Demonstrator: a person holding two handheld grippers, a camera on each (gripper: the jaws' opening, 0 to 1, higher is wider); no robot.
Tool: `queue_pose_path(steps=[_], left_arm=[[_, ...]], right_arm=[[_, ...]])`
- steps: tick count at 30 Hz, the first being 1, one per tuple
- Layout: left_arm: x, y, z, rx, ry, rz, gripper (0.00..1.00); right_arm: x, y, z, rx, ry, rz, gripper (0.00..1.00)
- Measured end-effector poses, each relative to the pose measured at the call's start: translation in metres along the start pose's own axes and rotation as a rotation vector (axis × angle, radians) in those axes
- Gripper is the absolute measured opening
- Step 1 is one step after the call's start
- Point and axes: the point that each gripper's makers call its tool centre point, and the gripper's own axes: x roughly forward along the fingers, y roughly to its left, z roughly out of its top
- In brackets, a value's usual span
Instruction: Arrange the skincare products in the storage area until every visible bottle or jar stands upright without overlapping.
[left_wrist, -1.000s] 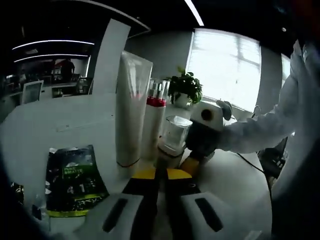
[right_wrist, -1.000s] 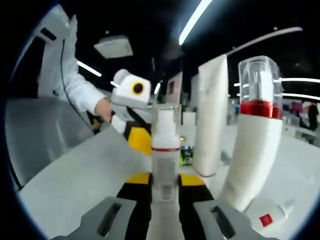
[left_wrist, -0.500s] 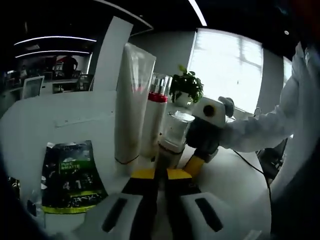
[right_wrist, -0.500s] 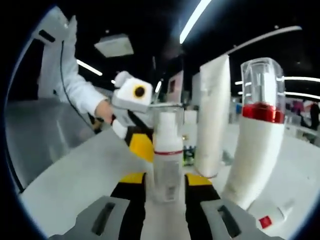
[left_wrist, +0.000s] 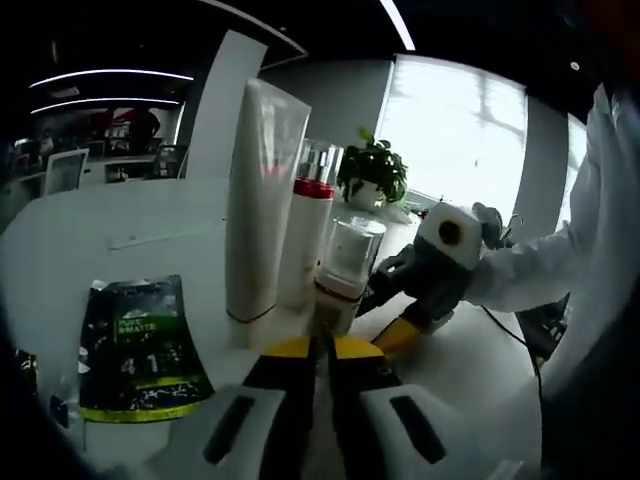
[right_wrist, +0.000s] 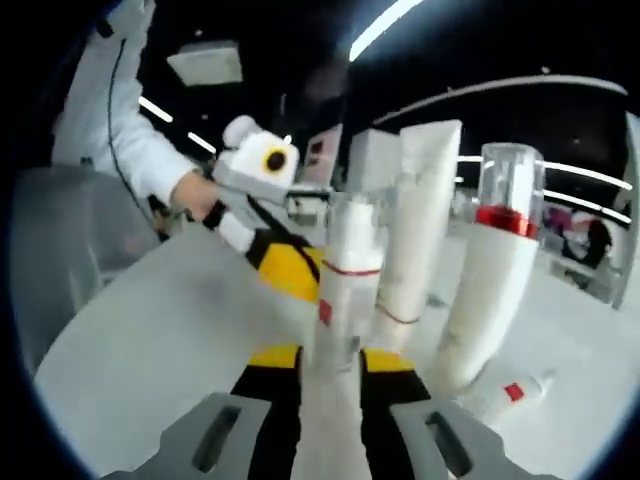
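In the right gripper view my right gripper (right_wrist: 330, 360) is shut on a small pump bottle (right_wrist: 345, 285) with a clear cap and a red band, low on its body. Just beyond it stand a tall white tube (right_wrist: 415, 230) and a white bottle (right_wrist: 495, 280) with a red collar under a clear cap. A small white tube with a red mark (right_wrist: 505, 392) lies flat on the table. My left gripper (left_wrist: 318, 345) is shut on nothing, a little short of the pump bottle (left_wrist: 348, 262), the tube (left_wrist: 260, 200) and the red-collared bottle (left_wrist: 308, 225). The right gripper (left_wrist: 405, 320) reaches in from the right.
A black-and-green sachet (left_wrist: 140, 345) lies flat on the white table (left_wrist: 120, 230), left of my left gripper. A potted plant (left_wrist: 372, 175) stands behind the bottles. A person's white sleeve (left_wrist: 540, 265) comes in from the right. The left gripper (right_wrist: 285, 275) shows behind the pump bottle.
My right jaws widened for a moment, then came back in on the pump bottle. The right gripper has rolled and its rear swung away from the bottles. The left gripper has barely moved.
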Motion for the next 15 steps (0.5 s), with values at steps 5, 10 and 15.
queue_pose_path(steps=[5, 10, 15], left_arm=[[0.002, 0.0, -0.004, -0.002, 0.012, 0.0, 0.0], [0.004, 0.0, -0.008, -0.004, 0.027, -0.003, 0.0], [0.003, 0.0, -0.012, 0.007, 0.043, -0.004, 0.0]], right_arm=[[0.004, 0.003, -0.006, 0.008, 0.04, -0.069, 0.03], [0.006, -0.006, -0.006, 0.008, 0.058, -0.152, 0.02], [0.007, -0.007, -0.005, 0.021, 0.053, -0.163, 0.05]])
